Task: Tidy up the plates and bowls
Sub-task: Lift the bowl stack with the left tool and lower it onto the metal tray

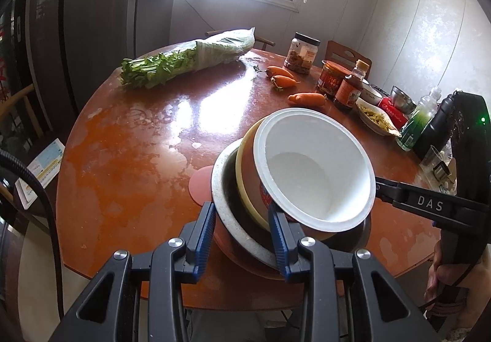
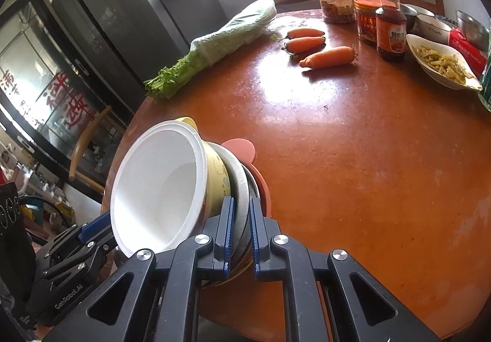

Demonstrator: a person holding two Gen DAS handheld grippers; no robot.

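A nested stack is held tilted over the round wooden table (image 1: 129, 176): a white bowl (image 1: 316, 170) on top, a yellow bowl (image 1: 244, 188) under it, a grey metal plate (image 1: 224, 204), and a pink plate (image 1: 199, 188) at the bottom. My left gripper (image 1: 242, 237) is shut on the near rim of the stack. My right gripper (image 2: 239, 234) is shut on the metal plate's rim (image 2: 242, 188) from the other side. The white bowl (image 2: 159, 188), yellow bowl (image 2: 218, 170) and pink plate (image 2: 239, 148) also show in the right wrist view.
Bagged greens (image 1: 184, 63), three carrots (image 1: 307, 98), jars and sauce bottles (image 1: 349, 90), a dish of food (image 2: 442, 63), metal bowls (image 1: 402, 99) and a green bottle (image 1: 414, 124) stand along the table's far and right side. A chair (image 2: 89, 145) stands beside the table.
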